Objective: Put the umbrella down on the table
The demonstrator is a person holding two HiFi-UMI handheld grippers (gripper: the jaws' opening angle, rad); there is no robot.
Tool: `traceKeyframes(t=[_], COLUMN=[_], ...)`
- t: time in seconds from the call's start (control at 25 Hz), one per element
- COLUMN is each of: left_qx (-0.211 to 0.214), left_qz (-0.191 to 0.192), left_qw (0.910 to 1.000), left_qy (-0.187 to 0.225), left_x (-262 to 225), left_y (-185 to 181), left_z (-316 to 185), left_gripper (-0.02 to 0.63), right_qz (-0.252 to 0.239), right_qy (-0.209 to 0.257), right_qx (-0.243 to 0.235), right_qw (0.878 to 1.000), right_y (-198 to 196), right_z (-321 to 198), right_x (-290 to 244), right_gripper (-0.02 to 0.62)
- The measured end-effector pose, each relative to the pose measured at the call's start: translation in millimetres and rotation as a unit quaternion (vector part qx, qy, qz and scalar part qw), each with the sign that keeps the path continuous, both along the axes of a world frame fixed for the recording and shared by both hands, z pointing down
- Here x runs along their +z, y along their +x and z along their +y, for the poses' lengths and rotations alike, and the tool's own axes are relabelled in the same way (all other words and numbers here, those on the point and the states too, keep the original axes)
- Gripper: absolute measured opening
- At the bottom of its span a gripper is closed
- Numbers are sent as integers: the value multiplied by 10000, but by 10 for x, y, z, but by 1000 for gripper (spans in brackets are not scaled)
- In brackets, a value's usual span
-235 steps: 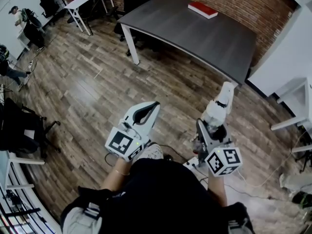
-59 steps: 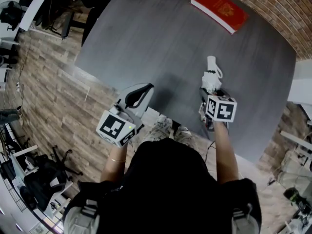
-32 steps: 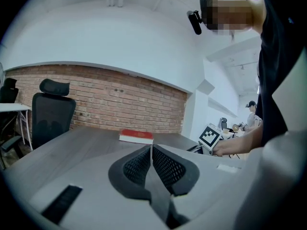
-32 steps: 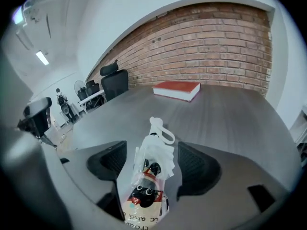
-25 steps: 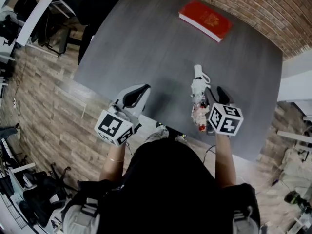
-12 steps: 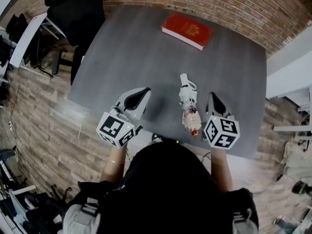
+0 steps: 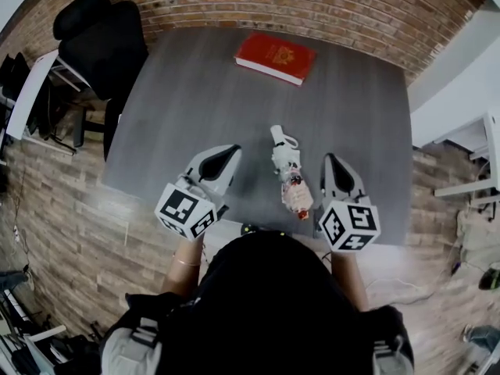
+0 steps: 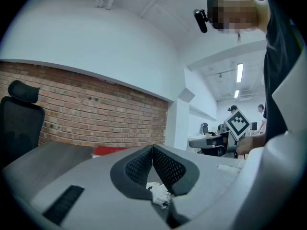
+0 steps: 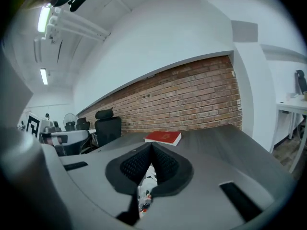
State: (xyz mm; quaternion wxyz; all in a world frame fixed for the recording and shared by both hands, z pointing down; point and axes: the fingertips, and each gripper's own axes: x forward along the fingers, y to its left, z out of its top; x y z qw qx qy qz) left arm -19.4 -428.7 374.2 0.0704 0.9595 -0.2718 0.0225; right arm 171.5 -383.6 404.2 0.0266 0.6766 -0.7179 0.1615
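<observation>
umbrella: folded, lying flat on the bench [image 7: 187, 92] near its front edge [image 7: 287, 174], between the two grippers and touching neither.
long axis: runs away from the person; the white handle with its loop is at the far end, and the red-patterned end points back to the front edge.
right gripper: just right of the umbrella [image 7: 330, 161], alongside it; jaws pressed together with nothing in them. Likely the nearer one.
left gripper: to the umbrella's left [image 7: 232, 150], a little further off; jaws likewise closed and empty.
task: by the look of it, done; the umbrella rests on the bench on its own.
book: red [image 7: 275, 57], at the far side, well apart from the umbrella.
in the way: only bare bench between each gripper and the umbrella.
chair: black [image 7: 101, 41], beyond the bench's left corner.
</observation>
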Motion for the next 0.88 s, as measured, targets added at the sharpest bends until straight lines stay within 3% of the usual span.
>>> traceKeyframes(t=[0.88], left_qx=[47], left_qz=[-47], left_qw=[9999], left_qy=[-111], left_x=[61], left_y=[-18], left_z=[4], left_gripper=[2], right_qz=[30], right_qy=[73], right_qx=[-314], right_qw=[9995], right_y=[-154], right_z=[11], right_x=[-37], right_gripper=[-3])
